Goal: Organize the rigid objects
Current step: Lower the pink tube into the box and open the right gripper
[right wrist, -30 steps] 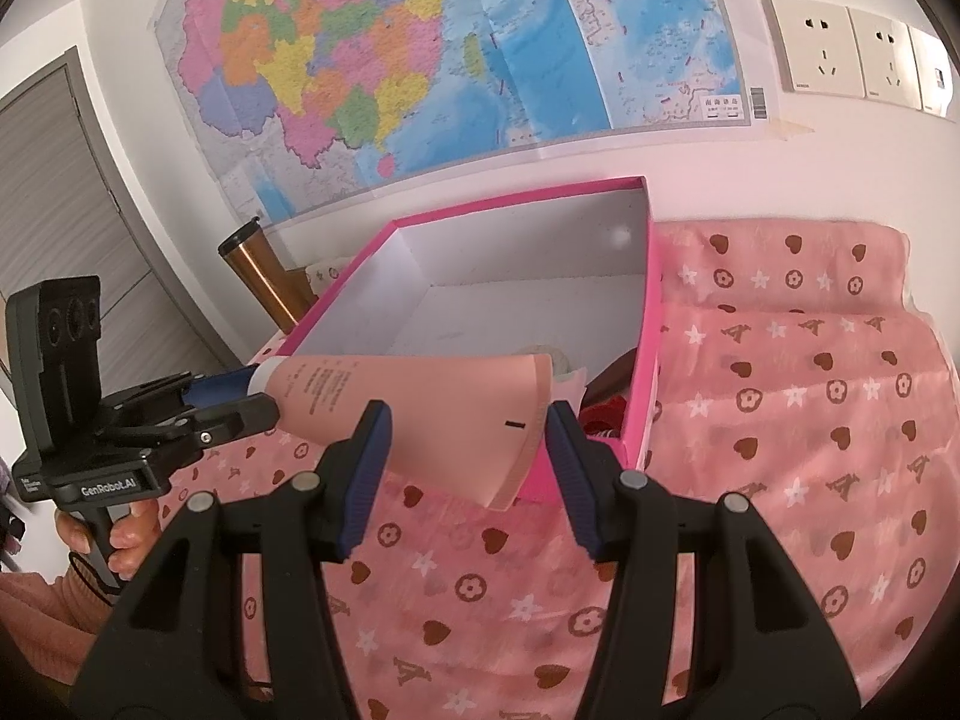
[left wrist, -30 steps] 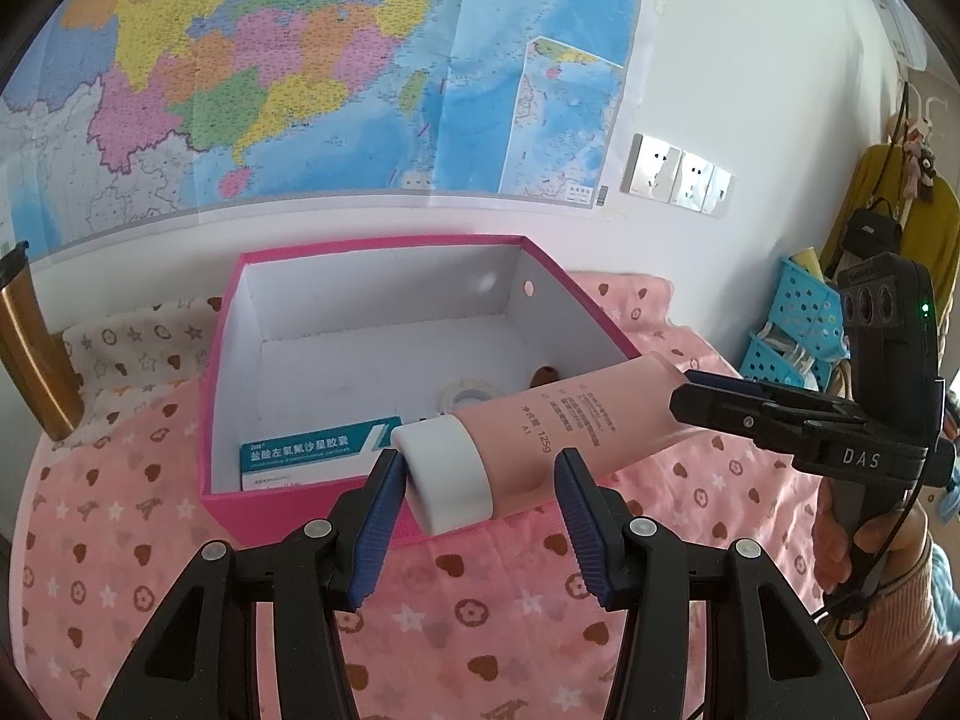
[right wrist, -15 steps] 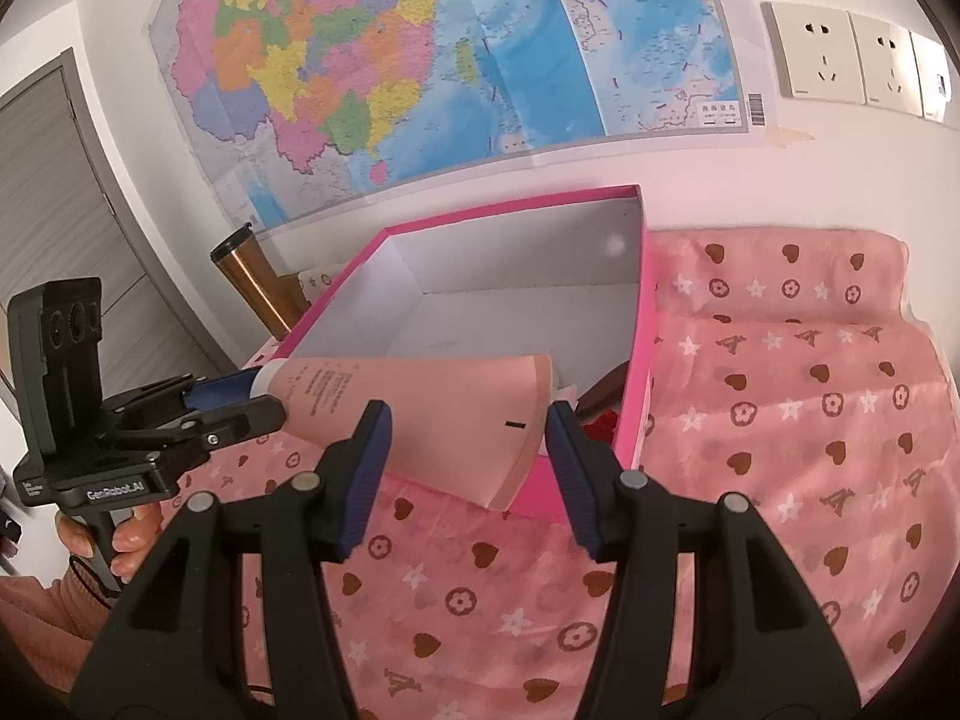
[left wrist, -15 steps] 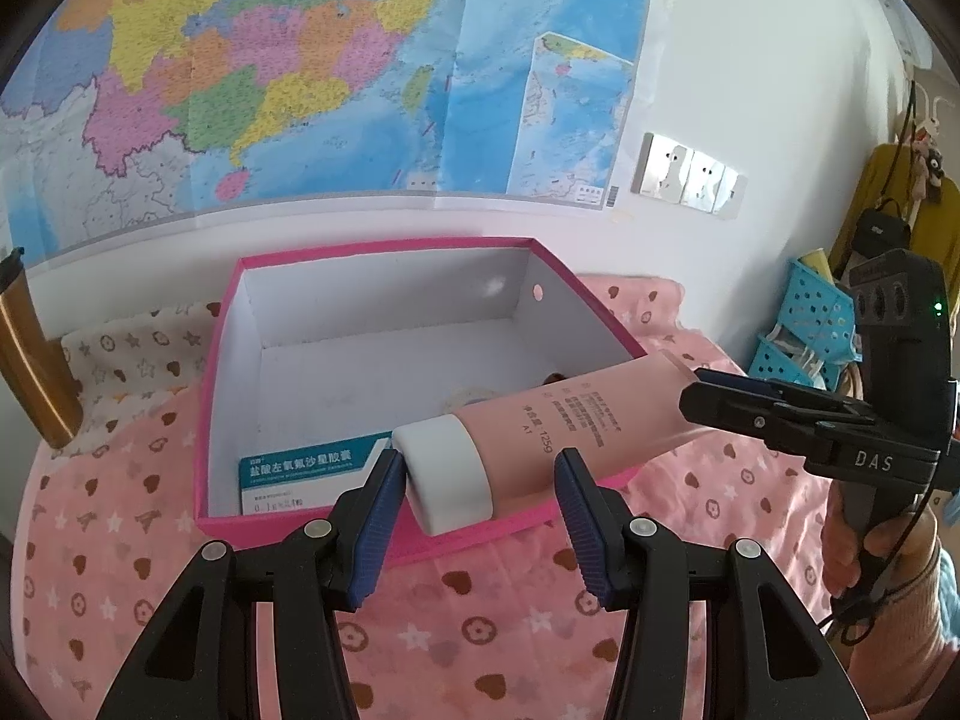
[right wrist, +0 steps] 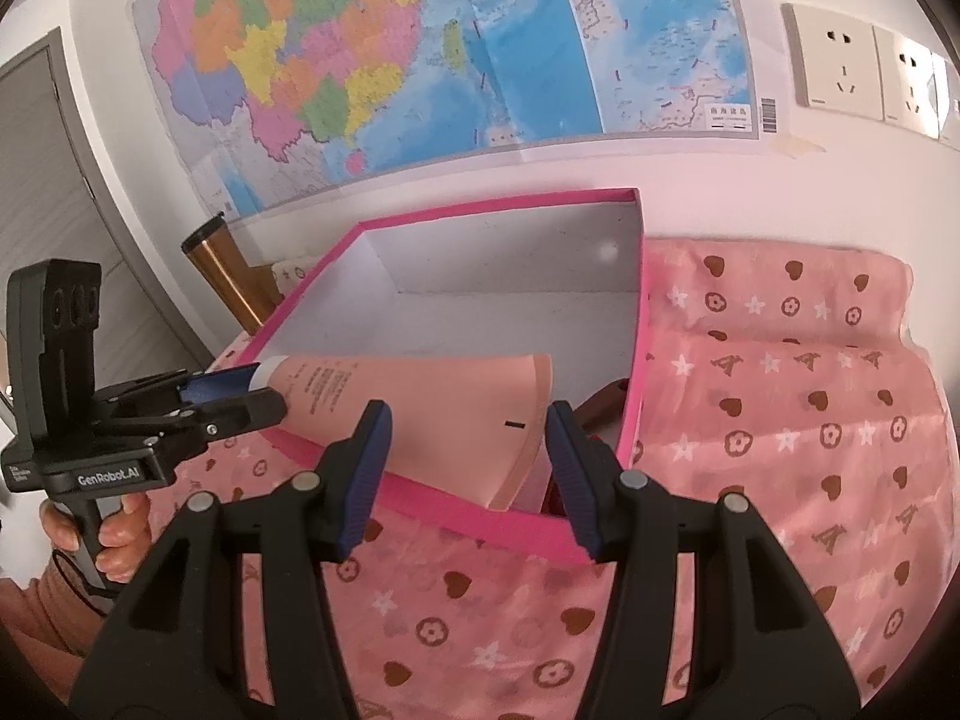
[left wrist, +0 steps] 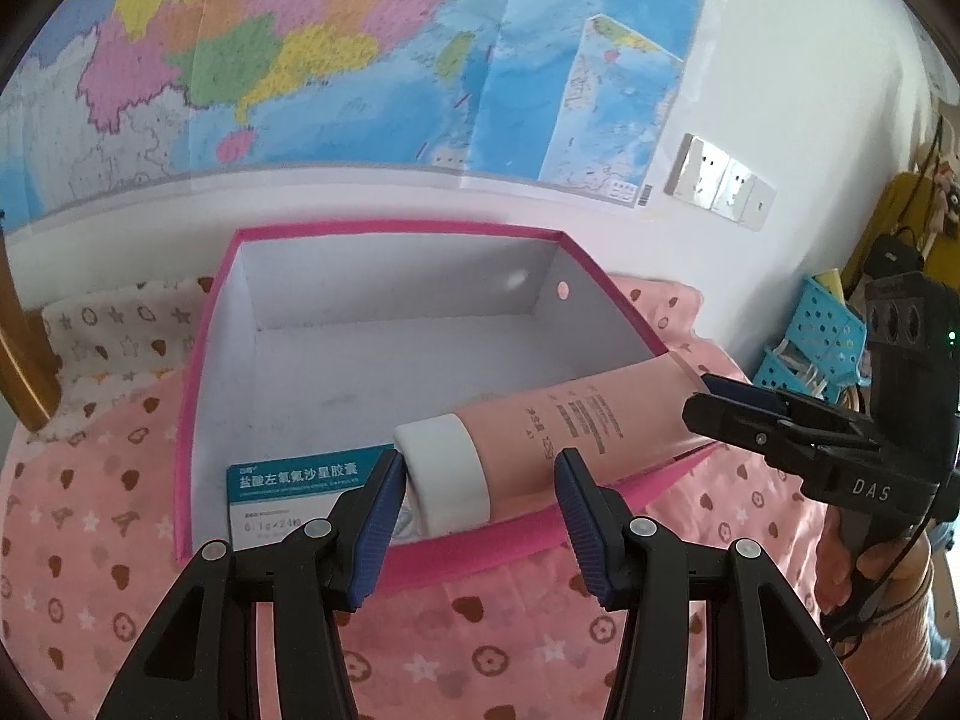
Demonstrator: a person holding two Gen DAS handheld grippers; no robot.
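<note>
The tube [left wrist: 540,438] spans the box's [left wrist: 396,234] front corner above a carton [left wrist: 288,492] inside, map [left wrist: 336,48] behind.

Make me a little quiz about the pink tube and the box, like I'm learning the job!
1. True or false: the pink tube lies flat on the floor of the pink box.
2. What grips the tube's white cap end? A the left gripper; B a bare hand; C nothing.
3. What colour is the box inside?
Key: 1 false, it is held up; 2 A; 3 white.
</note>
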